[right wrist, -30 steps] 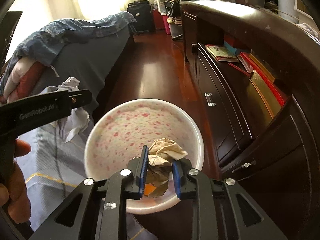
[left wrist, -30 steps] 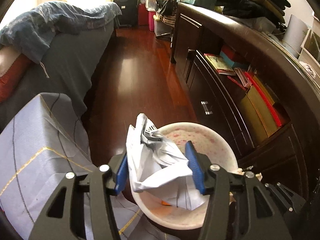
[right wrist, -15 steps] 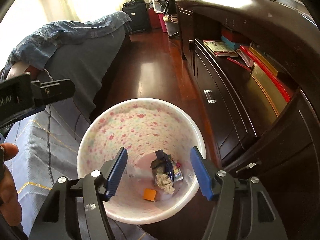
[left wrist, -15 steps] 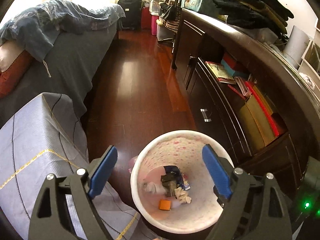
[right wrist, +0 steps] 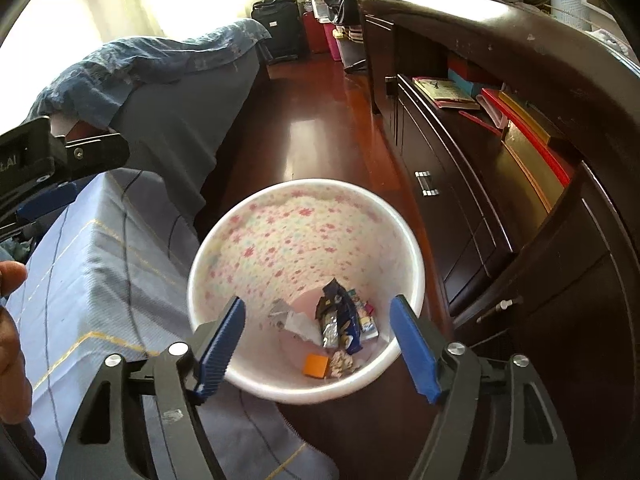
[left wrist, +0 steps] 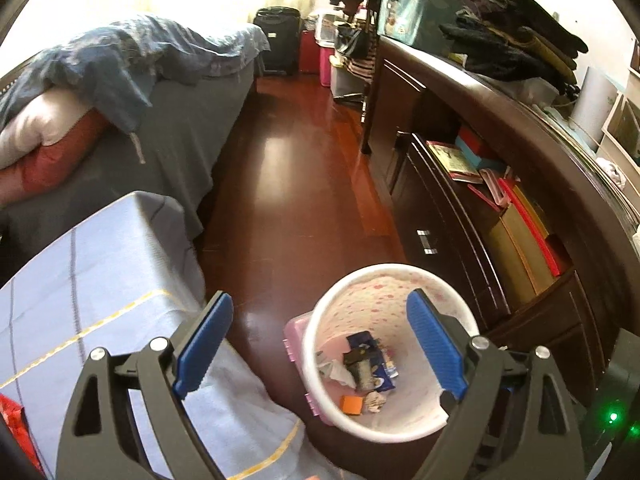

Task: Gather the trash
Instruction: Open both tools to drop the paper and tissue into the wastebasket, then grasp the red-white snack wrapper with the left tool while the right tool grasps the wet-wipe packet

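Trash (right wrist: 340, 328), wrappers and crumpled paper, lies at the bottom of the floral wastebasket (right wrist: 304, 216) standing on the dark wood floor (left wrist: 288, 200). Right gripper (right wrist: 318, 348) and left gripper (left wrist: 320, 344) hover above, jaws opening, nothing between them. Best practice: withdraw clear of the rim. Blue bedcover (left wrist: 100, 264) adjoins at left, dark cabinet (right wrist: 500, 208) at right.

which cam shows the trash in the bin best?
Right wrist. It looks almost straight down into the floral bin, so the wrappers and orange piece lie unobstructed between the opening tongs. Left wrist sees the same pile off to one side, smaller, partly behind its blue pad.
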`<action>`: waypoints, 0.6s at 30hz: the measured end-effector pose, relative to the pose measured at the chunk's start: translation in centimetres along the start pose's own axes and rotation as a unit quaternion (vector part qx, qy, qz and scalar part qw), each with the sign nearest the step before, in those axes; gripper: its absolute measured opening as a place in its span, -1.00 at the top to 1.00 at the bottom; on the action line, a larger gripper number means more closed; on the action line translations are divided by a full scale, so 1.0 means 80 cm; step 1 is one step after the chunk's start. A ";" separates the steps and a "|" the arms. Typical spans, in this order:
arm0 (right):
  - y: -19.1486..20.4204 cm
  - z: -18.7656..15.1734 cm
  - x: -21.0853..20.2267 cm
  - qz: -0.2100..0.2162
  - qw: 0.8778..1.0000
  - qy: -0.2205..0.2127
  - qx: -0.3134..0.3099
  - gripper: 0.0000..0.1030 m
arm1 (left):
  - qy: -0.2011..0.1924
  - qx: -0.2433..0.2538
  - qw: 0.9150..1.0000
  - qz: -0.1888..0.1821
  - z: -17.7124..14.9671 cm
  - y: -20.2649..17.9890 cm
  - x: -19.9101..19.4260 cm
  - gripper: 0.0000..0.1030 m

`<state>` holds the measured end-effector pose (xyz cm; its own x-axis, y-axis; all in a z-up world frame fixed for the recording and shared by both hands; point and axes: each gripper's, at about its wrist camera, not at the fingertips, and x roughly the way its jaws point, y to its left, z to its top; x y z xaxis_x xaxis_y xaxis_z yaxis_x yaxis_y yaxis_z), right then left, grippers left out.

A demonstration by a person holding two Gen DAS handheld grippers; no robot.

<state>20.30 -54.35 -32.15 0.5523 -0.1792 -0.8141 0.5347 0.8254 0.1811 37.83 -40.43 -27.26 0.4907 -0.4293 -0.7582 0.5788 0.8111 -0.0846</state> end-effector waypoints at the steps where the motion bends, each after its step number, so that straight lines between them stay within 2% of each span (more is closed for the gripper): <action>1: 0.005 -0.002 -0.005 0.002 1.000 -0.001 -0.003 -0.48 | -0.001 -0.002 1.000 0.002 -0.001 0.005 -0.004 -0.74; 9: 0.057 -0.017 -0.048 0.030 0.999 -0.006 -0.044 -0.63 | -0.021 -0.030 0.998 0.046 -0.019 0.066 -0.055 -0.77; 18: 0.154 -0.040 -0.089 0.089 0.989 -0.009 -0.121 -0.69 | -0.038 -0.086 0.989 0.112 -0.051 0.169 -0.125 -0.84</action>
<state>20.91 -41.18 -25.88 0.6366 -0.0271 -0.7707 0.2607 0.9481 0.1820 38.04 -23.55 -23.46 0.6457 -0.2551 -0.7197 0.3336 0.9421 -0.0347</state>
